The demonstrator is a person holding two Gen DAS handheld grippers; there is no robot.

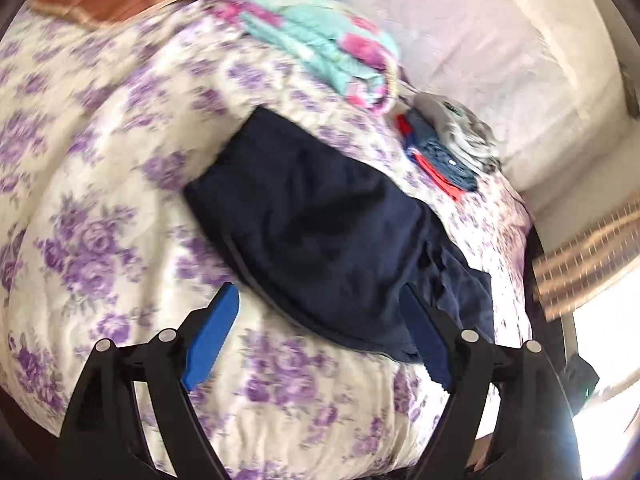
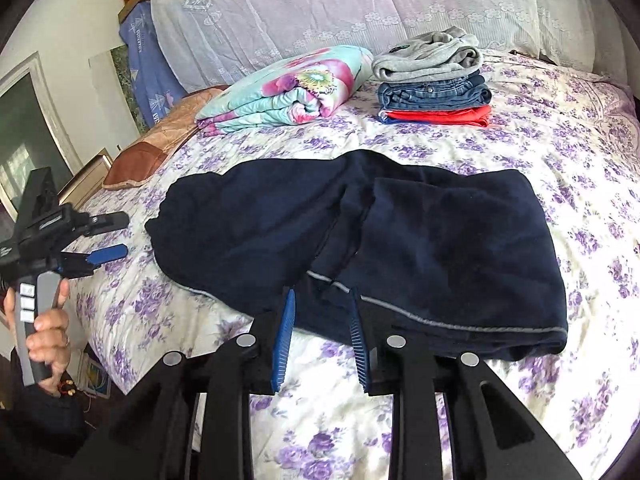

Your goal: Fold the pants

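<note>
Lying across the bedspread [image 2: 520,128], the pants [image 2: 400,232] are folded over into a dark heap. Their near edge sits between the right gripper's [image 2: 322,344] partly spread jaws, which pinch nothing. The left gripper [image 1: 320,336], jaws spread wide, hovers at the pants' other end, empty. Behind lie a quilt [image 2: 288,88] and a clothes stack [image 2: 434,80].

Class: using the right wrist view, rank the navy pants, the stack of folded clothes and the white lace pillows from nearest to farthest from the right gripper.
1. Navy pants, right at the right gripper.
2. Stack of folded clothes, mid-bed, right of centre.
3. White lace pillows, at the headboard end.
</note>
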